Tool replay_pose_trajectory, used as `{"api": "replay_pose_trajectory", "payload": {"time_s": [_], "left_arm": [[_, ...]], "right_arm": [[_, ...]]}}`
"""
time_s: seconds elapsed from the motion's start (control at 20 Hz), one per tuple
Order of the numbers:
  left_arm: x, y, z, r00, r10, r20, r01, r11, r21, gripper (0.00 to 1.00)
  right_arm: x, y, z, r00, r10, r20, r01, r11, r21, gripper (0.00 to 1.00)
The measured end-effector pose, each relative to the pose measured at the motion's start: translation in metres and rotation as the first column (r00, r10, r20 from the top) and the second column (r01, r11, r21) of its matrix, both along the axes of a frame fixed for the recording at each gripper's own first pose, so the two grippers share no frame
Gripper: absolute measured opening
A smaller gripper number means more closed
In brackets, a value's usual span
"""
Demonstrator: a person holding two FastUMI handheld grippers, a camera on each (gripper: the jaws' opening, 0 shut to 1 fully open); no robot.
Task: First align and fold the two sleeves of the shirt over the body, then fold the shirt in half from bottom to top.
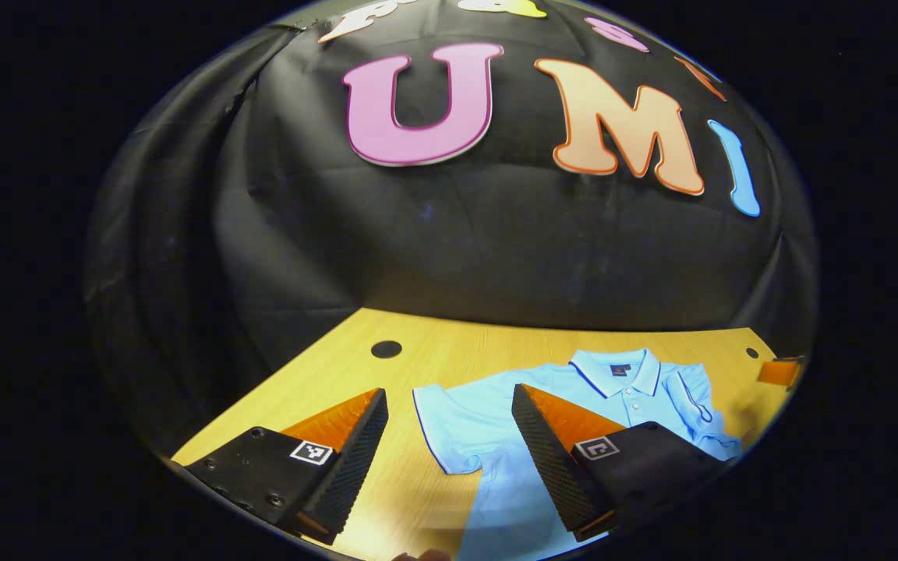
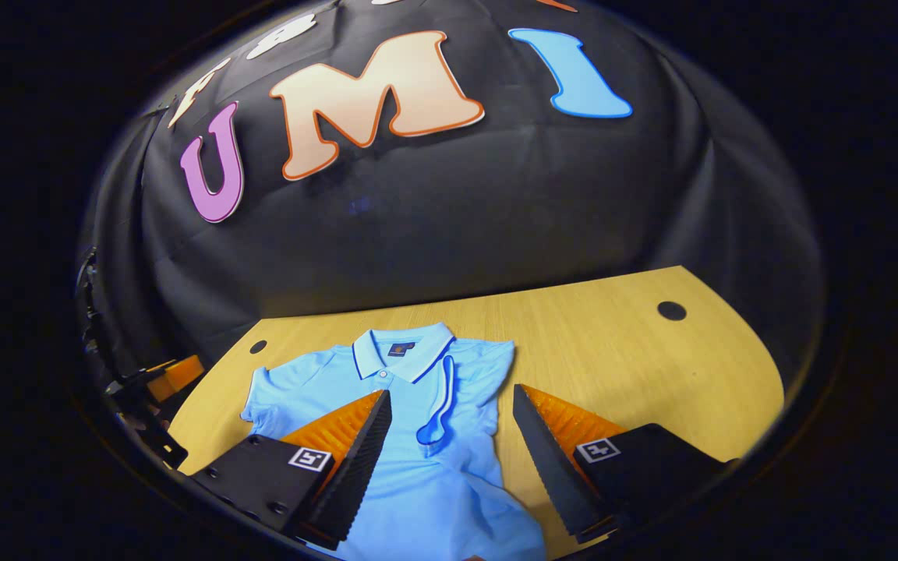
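Observation:
A light blue polo shirt (image 1: 472,428) lies face up on the wooden table (image 1: 324,366), collar (image 1: 620,370) toward the wall. In the left gripper view, one sleeve (image 1: 437,421) is spread flat on the wood. The other sleeve (image 1: 691,393) is folded over the body. My left gripper (image 1: 449,391) hangs open above the spread sleeve and holds nothing. In the right gripper view, the shirt (image 2: 418,475) shows its folded sleeve (image 2: 441,397) lying on the chest. My right gripper (image 2: 452,391) is open above it, holding nothing.
The black cloth wall rises behind the table's far edge. Round dark holes (image 1: 387,348) (image 2: 671,310) sit near the table's back corners. Each view catches the other gripper at its edge (image 1: 780,372) (image 2: 160,382). Bare wood (image 2: 613,351) stretches beside the shirt.

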State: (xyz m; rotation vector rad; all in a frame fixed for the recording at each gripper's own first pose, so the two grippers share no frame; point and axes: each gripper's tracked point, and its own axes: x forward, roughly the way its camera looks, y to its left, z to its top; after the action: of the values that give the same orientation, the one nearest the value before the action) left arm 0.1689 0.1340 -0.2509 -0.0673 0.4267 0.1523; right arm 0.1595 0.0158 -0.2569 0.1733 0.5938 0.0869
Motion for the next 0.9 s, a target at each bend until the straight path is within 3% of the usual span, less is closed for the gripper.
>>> {"api": "replay_pose_trajectory", "payload": {"time_s": [0.15, 0.2, 0.3, 0.35, 0.45, 0.6, 0.75, 0.8, 0.9], "left_arm": [[0.015, 0.003, -0.037, 0.997, -0.001, -0.082, 0.001, 1.0, -0.009, 0.96], [0.019, 0.004, -0.05, 0.994, 0.004, -0.113, -0.005, 1.0, -0.011, 0.96], [0.027, 0.008, -0.073, 0.985, 0.023, -0.173, -0.026, 1.0, -0.012, 0.96], [0.03, 0.01, -0.084, 0.977, 0.037, -0.209, -0.042, 0.999, -0.018, 0.96], [0.032, 0.014, -0.1, 0.964, 0.06, -0.26, -0.072, 0.997, -0.038, 0.96], [0.034, 0.017, -0.116, 0.949, 0.083, -0.304, -0.102, 0.994, -0.046, 0.97], [0.034, 0.013, -0.118, 0.946, 0.066, -0.318, -0.085, 0.995, -0.046, 0.99], [0.032, 0.012, -0.118, 0.945, 0.058, -0.323, -0.079, 0.995, -0.052, 0.96], [0.033, 0.009, -0.114, 0.947, 0.038, -0.319, -0.067, 0.994, -0.081, 0.89]], "right_arm": [[-0.016, -0.023, 0.019, 0.999, -0.013, 0.036, 0.015, 0.999, -0.05, 0.98], [-0.021, -0.029, 0.025, 0.999, -0.019, 0.042, 0.021, 0.998, -0.058, 0.93], [-0.031, -0.04, 0.026, 0.999, -0.034, 0.04, 0.037, 0.997, -0.067, 0.93], [-0.035, -0.045, 0.026, 0.998, -0.043, 0.038, 0.045, 0.997, -0.067, 0.98], [-0.041, -0.056, 0.024, 0.997, -0.064, 0.033, 0.066, 0.995, -0.074, 0.94], [-0.049, -0.069, 0.02, 0.995, -0.097, 0.016, 0.098, 0.993, -0.068, 0.98], [-0.056, -0.079, 0.02, 0.992, -0.123, 0.011, 0.123, 0.99, -0.063, 0.94], [-0.057, -0.082, 0.02, 0.992, -0.128, 0.011, 0.128, 0.99, -0.066, 0.98], [-0.059, -0.083, 0.019, 0.991, -0.13, 0.011, 0.13, 0.989, -0.07, 0.94]]}}
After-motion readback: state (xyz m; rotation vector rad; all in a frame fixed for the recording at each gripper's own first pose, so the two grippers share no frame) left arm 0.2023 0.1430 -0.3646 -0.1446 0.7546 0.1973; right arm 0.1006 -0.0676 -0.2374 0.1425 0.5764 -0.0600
